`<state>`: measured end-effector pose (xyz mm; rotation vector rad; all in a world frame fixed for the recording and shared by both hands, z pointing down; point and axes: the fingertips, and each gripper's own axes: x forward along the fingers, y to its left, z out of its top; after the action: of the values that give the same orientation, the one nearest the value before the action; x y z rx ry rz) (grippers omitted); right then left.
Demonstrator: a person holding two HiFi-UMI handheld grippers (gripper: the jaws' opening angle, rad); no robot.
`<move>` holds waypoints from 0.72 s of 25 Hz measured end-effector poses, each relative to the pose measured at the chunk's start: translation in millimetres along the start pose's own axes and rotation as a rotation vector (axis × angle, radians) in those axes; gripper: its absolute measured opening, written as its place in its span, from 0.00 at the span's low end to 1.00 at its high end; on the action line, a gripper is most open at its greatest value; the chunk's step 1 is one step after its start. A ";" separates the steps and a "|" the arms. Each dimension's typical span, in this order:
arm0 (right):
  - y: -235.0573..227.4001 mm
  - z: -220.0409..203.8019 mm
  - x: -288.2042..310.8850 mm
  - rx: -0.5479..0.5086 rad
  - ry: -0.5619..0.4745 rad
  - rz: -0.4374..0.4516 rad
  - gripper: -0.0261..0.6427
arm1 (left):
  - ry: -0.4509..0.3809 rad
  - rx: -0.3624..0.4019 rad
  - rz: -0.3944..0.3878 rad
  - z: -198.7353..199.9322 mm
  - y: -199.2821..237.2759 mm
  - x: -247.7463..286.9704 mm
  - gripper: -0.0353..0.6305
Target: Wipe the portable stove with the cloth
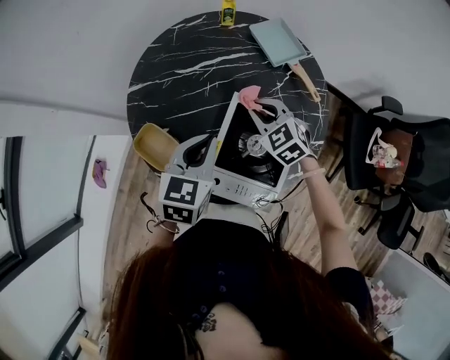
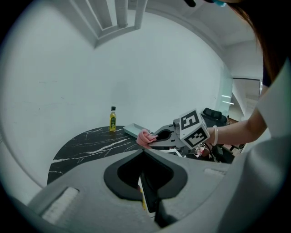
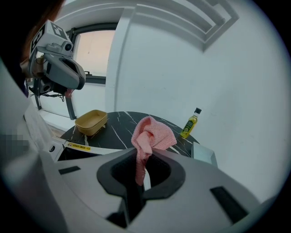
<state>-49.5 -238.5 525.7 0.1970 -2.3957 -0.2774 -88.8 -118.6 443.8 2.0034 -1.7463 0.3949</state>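
From the head view, a portable stove [image 1: 242,181] sits at the near edge of a round black marble table [image 1: 183,63]. The left claw [image 1: 211,148] is at the stove's left edge, likely to steady it. The right claw [image 1: 261,107] holds a pink cloth [image 1: 249,95] at the stove's far corner. A yellow tray [image 1: 155,144], a teal pan [image 1: 278,39] and an oil bottle [image 1: 228,13] stand clear of the stove, so the wiping area is free. From the left gripper view, the left claw is clenched, and the stove's thin edge with its yellow label strip shows between the jaws. From the right gripper view, the right claw is clamped on the cloth, which bunches above the jaw tips so a soft wad meets the stove.
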 end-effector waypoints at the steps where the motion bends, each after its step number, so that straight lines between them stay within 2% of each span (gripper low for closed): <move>1: -0.2 -2.4 3.1 -0.005 0.004 0.007 0.10 | 0.001 -0.004 0.005 -1.0 1.1 0.3 0.07; 18: 3.3 -28.6 46.4 -0.073 0.054 0.156 0.10 | 0.020 -0.030 0.043 -10.2 9.9 -3.5 0.07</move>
<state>-64.9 -249.5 577.0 -0.0162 -2.3279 -0.2827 -98.3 -111.3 452.3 1.9370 -1.7751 0.3990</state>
